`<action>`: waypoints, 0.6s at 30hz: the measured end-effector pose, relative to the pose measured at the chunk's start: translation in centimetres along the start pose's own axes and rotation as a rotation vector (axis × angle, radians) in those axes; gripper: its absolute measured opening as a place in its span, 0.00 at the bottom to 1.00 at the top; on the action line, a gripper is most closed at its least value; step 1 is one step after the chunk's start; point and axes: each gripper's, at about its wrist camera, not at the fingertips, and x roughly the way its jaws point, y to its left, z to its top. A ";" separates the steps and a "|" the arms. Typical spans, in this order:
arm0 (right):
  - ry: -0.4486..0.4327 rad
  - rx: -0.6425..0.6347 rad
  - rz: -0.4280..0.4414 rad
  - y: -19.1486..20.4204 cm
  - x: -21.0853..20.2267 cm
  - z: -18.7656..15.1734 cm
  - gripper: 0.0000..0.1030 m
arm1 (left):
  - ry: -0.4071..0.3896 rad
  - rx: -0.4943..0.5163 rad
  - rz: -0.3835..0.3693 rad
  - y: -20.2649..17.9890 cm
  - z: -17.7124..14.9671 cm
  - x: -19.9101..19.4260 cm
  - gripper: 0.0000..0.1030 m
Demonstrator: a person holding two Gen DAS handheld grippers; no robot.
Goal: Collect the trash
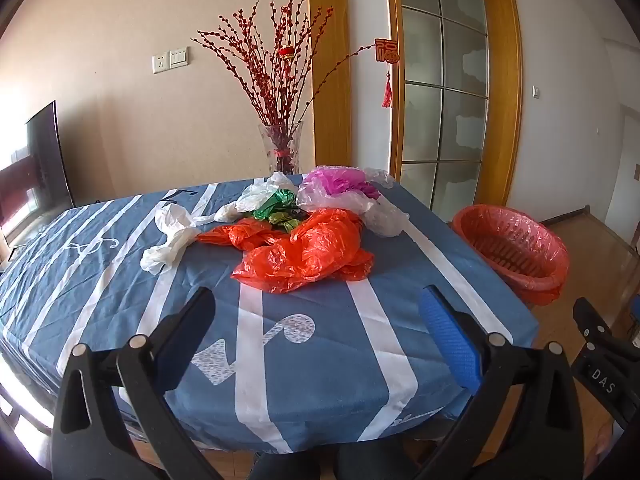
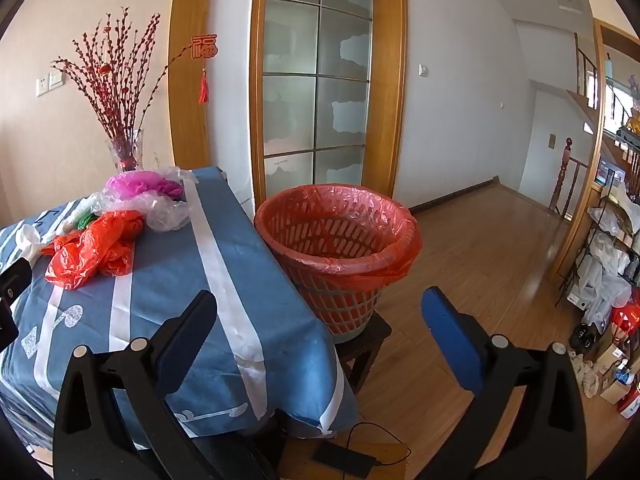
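Crumpled plastic bags lie in a heap on the blue striped tablecloth (image 1: 320, 332): an orange bag (image 1: 308, 252) in front, a white bag (image 1: 172, 240) at its left, a green one (image 1: 278, 206) behind, a pink and clear one (image 1: 344, 188) at the back. My left gripper (image 1: 316, 312) hangs open over the near part of the table, short of the orange bag, nothing between its fingers. My right gripper (image 2: 320, 312) is open too, over the table's right corner, facing the basket (image 2: 340, 240), which has an orange liner. The orange bag (image 2: 92, 248) lies at its far left.
The basket (image 1: 516, 248) stands on a dark stool (image 2: 366, 340) against the table's right side. A glass vase (image 1: 282, 148) of red twigs stands behind the heap. A glazed door, wooden floor and a cluttered shelf (image 2: 612, 248) are to the right. A cabled black device (image 2: 344, 460) lies on something below the table's corner.
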 end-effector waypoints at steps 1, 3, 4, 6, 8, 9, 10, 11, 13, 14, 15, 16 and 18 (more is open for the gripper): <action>0.001 0.000 0.000 0.0 0.0 0.0 0.98 | 0.000 0.000 0.000 0.0 0.0 0.0 0.96; 0.000 -0.001 -0.001 0.0 0.0 0.0 0.98 | 0.000 -0.002 -0.002 0.0 0.0 0.0 0.96; 0.000 -0.001 -0.001 0.0 0.0 0.0 0.98 | 0.000 -0.002 -0.002 0.0 0.0 0.0 0.96; 0.000 0.000 -0.002 0.0 0.0 0.0 0.98 | 0.000 -0.002 -0.002 0.0 0.0 -0.1 0.96; 0.000 -0.001 0.000 0.0 0.0 0.0 0.98 | 0.000 -0.002 -0.003 0.0 0.0 -0.2 0.96; 0.000 -0.001 0.000 0.0 0.0 0.0 0.98 | 0.003 -0.002 -0.002 0.0 0.0 0.0 0.96; 0.001 -0.001 0.001 0.0 0.0 0.0 0.98 | 0.003 -0.003 -0.002 0.0 0.0 0.0 0.96; -0.001 -0.002 0.000 0.1 0.0 0.0 0.98 | 0.003 -0.004 -0.002 0.0 0.0 0.0 0.96; -0.001 -0.002 0.000 0.1 0.0 0.0 0.98 | 0.004 -0.004 -0.002 0.0 0.0 0.0 0.96; 0.000 -0.002 0.000 0.1 0.0 0.0 0.98 | 0.004 -0.004 -0.002 0.0 0.0 -0.1 0.96; 0.000 -0.002 0.001 0.1 0.0 0.0 0.98 | 0.004 -0.004 -0.002 0.0 0.0 -0.1 0.96; -0.001 -0.002 0.000 0.1 0.0 0.0 0.98 | 0.004 -0.004 -0.003 0.0 0.0 -0.1 0.96; -0.001 -0.002 -0.001 0.1 0.0 0.0 0.98 | 0.005 -0.004 -0.003 -0.1 0.0 -0.3 0.96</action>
